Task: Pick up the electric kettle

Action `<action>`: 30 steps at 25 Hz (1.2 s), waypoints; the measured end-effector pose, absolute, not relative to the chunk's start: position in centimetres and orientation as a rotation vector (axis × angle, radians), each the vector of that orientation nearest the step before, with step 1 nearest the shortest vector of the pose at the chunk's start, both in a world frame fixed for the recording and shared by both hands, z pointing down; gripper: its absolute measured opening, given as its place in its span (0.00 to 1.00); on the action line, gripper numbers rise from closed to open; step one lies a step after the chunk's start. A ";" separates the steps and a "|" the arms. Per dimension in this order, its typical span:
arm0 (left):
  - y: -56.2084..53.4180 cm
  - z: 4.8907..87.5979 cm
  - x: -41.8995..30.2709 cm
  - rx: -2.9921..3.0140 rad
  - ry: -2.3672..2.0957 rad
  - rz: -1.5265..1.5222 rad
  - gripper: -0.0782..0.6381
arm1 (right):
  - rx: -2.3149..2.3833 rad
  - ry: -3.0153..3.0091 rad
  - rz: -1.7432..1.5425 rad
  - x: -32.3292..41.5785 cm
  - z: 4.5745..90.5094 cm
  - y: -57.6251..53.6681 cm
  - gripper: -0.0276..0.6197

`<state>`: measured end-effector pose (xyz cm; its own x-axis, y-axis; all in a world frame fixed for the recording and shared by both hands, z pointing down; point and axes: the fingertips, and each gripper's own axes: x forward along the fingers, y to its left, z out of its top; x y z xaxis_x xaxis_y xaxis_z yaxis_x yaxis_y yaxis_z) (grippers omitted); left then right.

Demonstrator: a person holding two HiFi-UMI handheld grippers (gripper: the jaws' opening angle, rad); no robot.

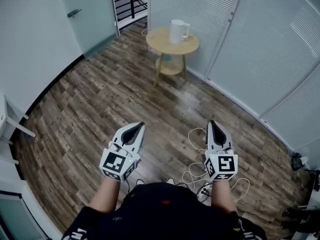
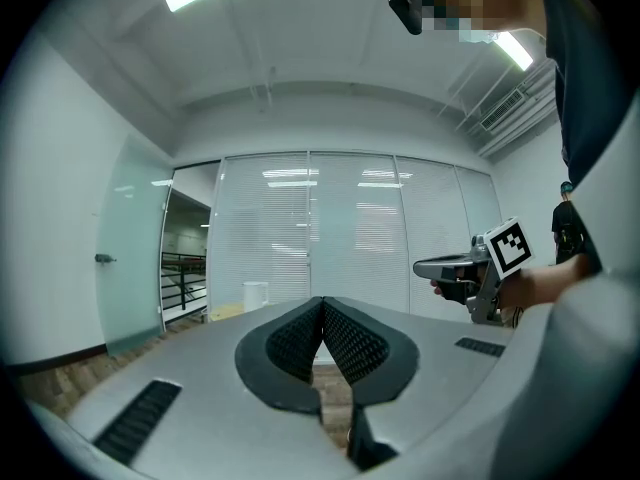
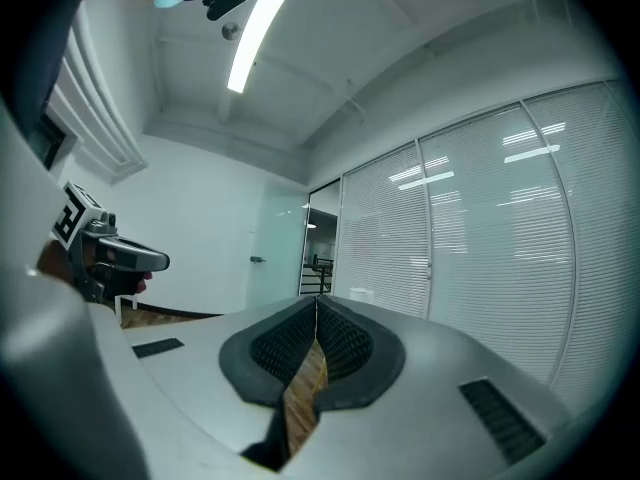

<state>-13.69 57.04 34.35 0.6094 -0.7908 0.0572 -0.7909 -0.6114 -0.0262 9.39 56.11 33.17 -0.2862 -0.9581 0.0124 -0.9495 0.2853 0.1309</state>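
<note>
A white electric kettle (image 1: pixel 178 31) stands upright on a small round wooden table (image 1: pixel 162 43) at the far end of the room; it shows small and distant as the kettle (image 2: pixel 256 295) in the left gripper view. My left gripper (image 1: pixel 141 124) and right gripper (image 1: pixel 211 122) are held level side by side near my body, far short of the table. Both have their jaws together with nothing between them. The left gripper (image 2: pixel 322 302) tips meet, and the right gripper (image 3: pixel 316 301) tips meet too.
The floor (image 1: pixel 115 99) is dark wood planks. White cables (image 1: pixel 196 176) lie coiled on it near my feet. Glass walls with blinds (image 1: pixel 260 44) curve along the right, and a glass door (image 1: pixel 85 14) stands at the far left. A shelf under the table (image 1: pixel 170 65) holds something.
</note>
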 end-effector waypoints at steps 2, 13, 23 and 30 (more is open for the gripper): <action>56.9 34.4 -12.8 2.813 -1.396 0.102 0.14 | 1.808 -2.449 -0.137 10.3 33.6 56.0 0.08; 55.8 35.4 -7.6 2.792 -1.473 0.133 0.14 | 1.689 -2.503 -0.002 15.2 38.1 53.6 0.08; 51.2 36.4 -4.0 2.799 -1.441 0.146 0.14 | 1.666 -2.502 0.020 18.2 39.4 49.6 0.08; 44.9 37.4 -4.6 2.807 -1.381 0.139 0.14 | 1.666 -2.458 -0.017 17.1 40.0 44.2 0.08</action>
